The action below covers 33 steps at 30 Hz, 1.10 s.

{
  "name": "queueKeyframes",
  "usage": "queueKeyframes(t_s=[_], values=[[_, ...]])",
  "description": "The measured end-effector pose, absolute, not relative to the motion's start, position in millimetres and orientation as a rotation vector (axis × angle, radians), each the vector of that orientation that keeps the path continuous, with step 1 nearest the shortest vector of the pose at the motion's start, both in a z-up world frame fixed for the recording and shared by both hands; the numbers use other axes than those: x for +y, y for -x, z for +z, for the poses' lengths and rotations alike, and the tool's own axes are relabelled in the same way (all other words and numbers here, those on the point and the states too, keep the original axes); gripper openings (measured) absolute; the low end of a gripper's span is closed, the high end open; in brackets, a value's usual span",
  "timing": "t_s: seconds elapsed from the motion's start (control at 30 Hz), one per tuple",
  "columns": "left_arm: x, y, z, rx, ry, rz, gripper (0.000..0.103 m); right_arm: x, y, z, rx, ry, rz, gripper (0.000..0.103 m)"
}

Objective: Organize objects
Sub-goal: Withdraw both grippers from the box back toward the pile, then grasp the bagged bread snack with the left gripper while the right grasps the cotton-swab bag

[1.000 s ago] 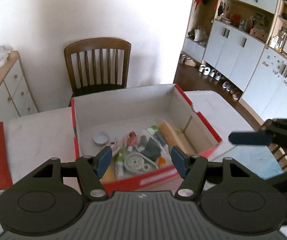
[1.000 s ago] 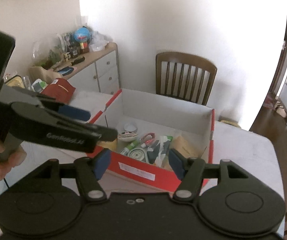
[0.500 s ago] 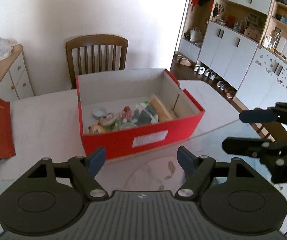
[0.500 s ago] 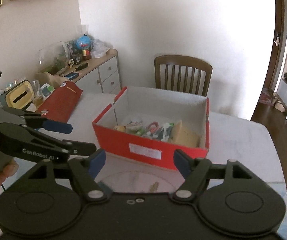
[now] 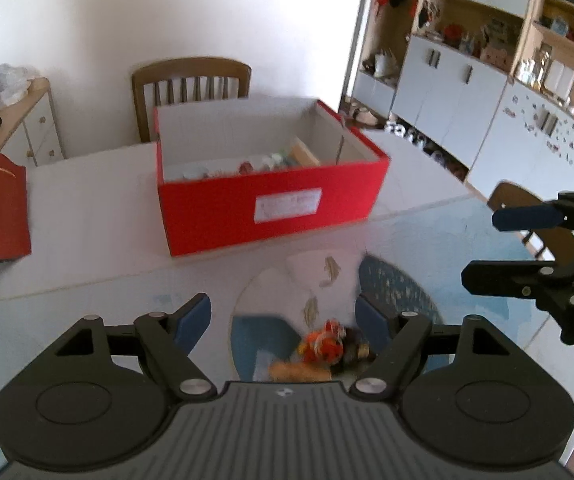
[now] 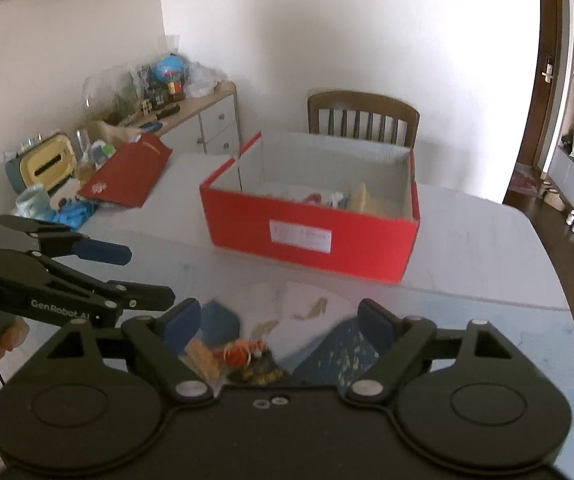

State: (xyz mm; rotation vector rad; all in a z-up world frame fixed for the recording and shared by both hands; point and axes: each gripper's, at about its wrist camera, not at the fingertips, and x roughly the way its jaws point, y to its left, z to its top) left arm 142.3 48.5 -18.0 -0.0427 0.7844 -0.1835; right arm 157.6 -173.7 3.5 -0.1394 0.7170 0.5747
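Both the left gripper (image 5: 283,316) and right gripper (image 6: 275,320) have jaws opening, released and grasping nothing. The red box (image 5: 271,208) sits on the desk (image 5: 87,240) at twelve o'clock; small blurred objects (image 5: 327,348) lie near the jaws.

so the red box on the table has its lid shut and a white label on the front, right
Not quite: the red box has no lid on it; it is open at the top, with things visible inside, as the left wrist view shows. The white label on its front is right.
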Motion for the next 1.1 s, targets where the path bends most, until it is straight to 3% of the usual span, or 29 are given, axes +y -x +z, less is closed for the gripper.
queueKeyframes(t_s=[0.2,0.33,1.1], values=[[43,-129,-50,0.835,0.022,-0.193,0.088,-174,-133,-25,0.763,0.193,0.581,0.089],[42,-125,-70,0.857,0.030,-0.204,0.103,-173,-121,-41,0.791,0.219,0.605,0.094],[28,-162,-129,0.914,-0.013,-0.251,0.103,-146,-121,-112,0.895,0.400,0.721,0.094]])
